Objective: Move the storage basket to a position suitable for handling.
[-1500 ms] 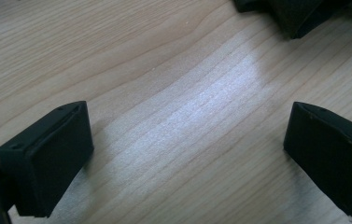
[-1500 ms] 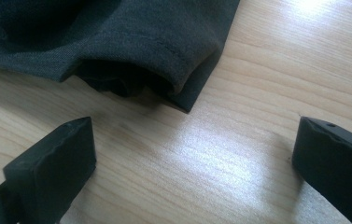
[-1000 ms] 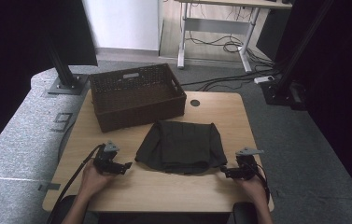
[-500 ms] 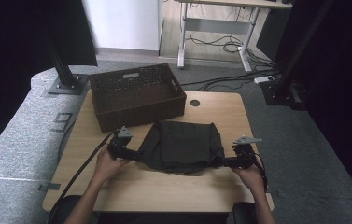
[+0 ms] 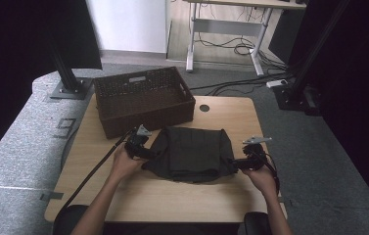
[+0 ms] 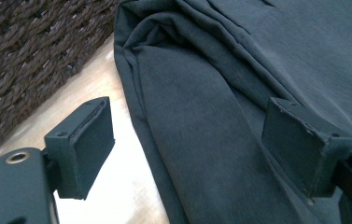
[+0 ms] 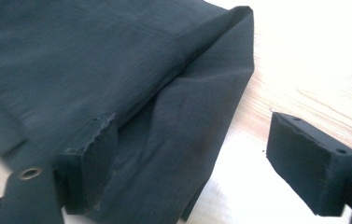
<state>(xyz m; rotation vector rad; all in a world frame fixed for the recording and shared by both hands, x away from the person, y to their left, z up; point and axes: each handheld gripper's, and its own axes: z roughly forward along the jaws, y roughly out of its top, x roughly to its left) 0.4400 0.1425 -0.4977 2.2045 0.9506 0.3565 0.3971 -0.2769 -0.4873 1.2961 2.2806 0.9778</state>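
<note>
Folded dark cloth (image 5: pixel 192 154) lies mid-frame on table (image 5: pixel 172 200), just below basket (image 5: pixel 143 100), long axis left-right. Left gripper (image 5: pixel 148 154) at its left edge, right gripper (image 5: pixel 233 163) at its right edge, both equally close. Jaws on both have just been closing, not yet clamped; cloth edge sits between each pair

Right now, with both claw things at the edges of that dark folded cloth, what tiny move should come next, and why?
Probably close both on the cloth. The left gripper and right gripper have just been closing, yet their jaws stand apart. Each straddles a side edge of the folded dark cloth, which lies flat on the table before the wicker basket. Nothing is pinched yet.
</note>
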